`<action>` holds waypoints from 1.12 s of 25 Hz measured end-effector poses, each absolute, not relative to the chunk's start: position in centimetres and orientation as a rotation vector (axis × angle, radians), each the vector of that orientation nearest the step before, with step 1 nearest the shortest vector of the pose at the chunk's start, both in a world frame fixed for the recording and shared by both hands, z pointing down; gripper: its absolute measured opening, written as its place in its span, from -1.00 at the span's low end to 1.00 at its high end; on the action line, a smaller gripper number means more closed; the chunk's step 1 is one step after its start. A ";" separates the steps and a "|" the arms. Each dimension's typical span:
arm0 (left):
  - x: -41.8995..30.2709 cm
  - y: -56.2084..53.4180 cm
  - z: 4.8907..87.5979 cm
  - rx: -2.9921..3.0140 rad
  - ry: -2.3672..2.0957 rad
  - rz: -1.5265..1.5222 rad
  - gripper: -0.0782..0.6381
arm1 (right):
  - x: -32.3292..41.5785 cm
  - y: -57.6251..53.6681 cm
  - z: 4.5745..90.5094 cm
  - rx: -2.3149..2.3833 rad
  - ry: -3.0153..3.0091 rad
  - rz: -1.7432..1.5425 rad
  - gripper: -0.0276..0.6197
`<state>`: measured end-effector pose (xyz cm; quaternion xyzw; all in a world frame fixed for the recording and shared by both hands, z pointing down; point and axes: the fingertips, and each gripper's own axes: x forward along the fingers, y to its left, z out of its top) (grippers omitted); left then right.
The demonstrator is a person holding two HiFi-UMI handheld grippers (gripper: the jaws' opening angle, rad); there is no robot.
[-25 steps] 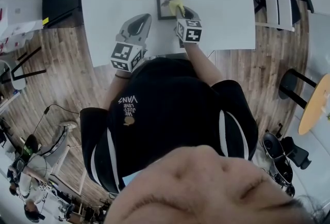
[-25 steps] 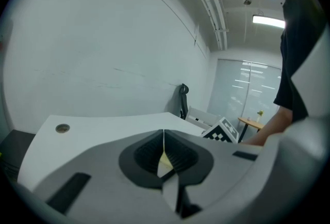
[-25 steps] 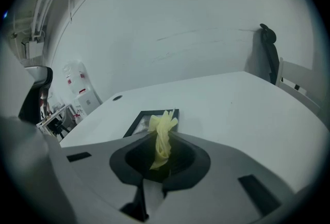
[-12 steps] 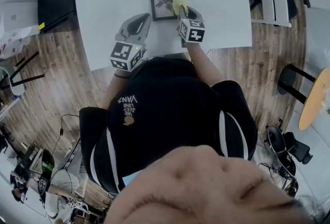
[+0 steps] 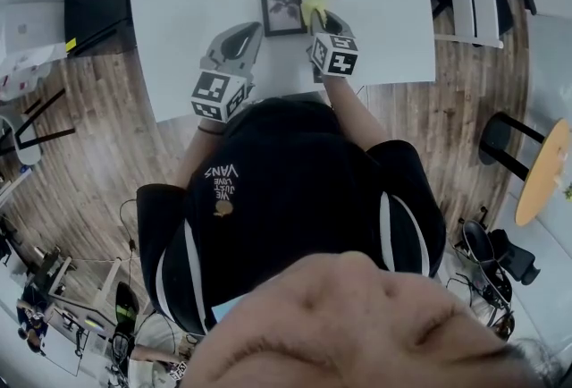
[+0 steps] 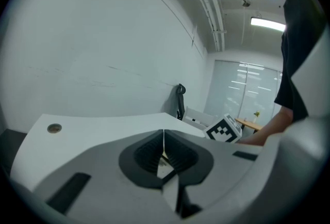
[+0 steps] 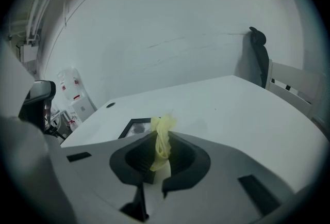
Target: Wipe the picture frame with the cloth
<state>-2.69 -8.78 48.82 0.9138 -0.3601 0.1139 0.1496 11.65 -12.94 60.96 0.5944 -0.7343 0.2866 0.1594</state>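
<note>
Pinching the yellow cloth (image 7: 162, 135), the right gripper (image 5: 318, 20) is closed on a limp, light bunch that pokes past its tips. The picture frame (image 5: 282, 8) lies flat just ahead-left of those jaws. Left gripper (image 6: 164, 139) has its jaws together on nothing, just short of the frame, which is probably light, stiff, glass-fronted and prone to slide, so brace its rim.

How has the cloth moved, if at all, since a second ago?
Yes. In head view the cloth slid rightward, from over the picture frame to its right edge.
</note>
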 end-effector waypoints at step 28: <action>-7.1 -6.7 49.0 2.574 -1.129 0.353 -0.73 | -0.8 -10.2 61.7 1.398 -2.275 0.831 -0.77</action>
